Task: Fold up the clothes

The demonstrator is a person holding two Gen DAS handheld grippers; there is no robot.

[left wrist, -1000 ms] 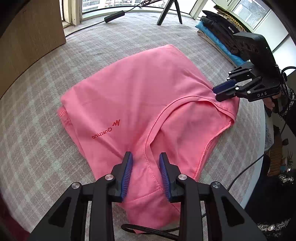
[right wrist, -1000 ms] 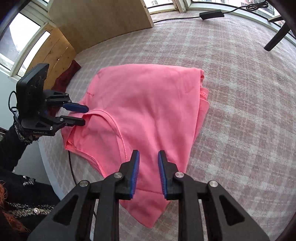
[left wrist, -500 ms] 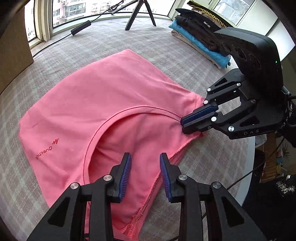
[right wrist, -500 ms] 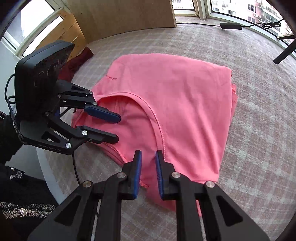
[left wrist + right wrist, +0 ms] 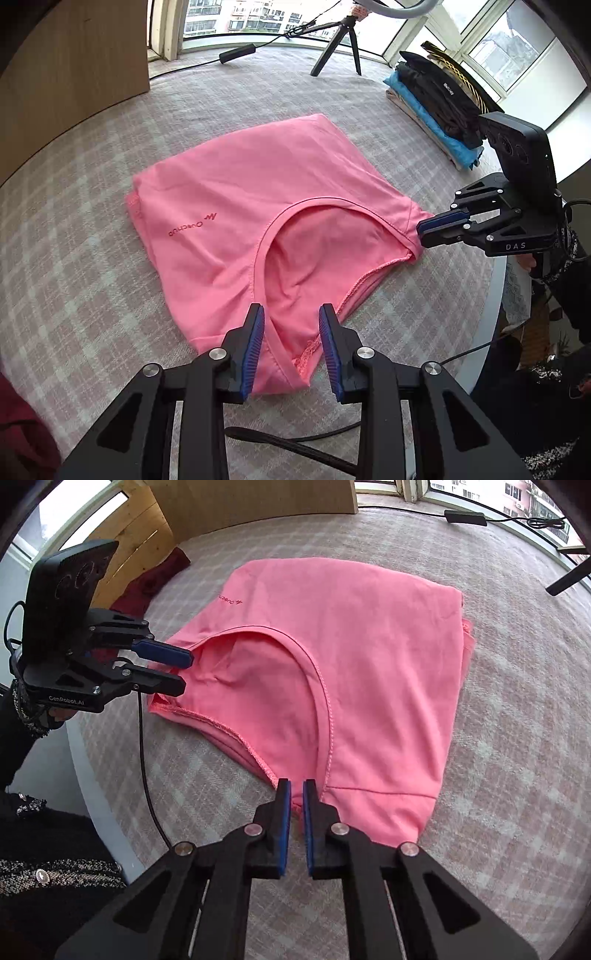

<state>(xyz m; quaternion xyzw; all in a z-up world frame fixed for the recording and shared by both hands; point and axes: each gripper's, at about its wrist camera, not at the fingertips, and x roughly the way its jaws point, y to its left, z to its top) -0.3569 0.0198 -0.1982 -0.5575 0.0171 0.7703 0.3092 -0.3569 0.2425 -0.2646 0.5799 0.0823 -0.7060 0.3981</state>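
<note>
The pink Quechua T-shirt (image 5: 258, 206) is lying partly folded on the checked tablecloth (image 5: 92, 288), its neckline toward the table's near edge. Since a second ago both grippers have been drawing back to the shoulder corners. The left gripper (image 5: 291, 343) is standing spread around one corner; the right gripper (image 5: 297, 805) is now nearly pressed together, pinching the other. Judging by this, another fold away from that edge is being prepared.

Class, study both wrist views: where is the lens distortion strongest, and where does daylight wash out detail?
Left wrist view: checked tablecloth lines curve near the dark round rim; windows at top glare white. Right wrist view: same barrel bending; upper-left window blown out; pink folded T-shirt evenly lit, sharp.
</note>
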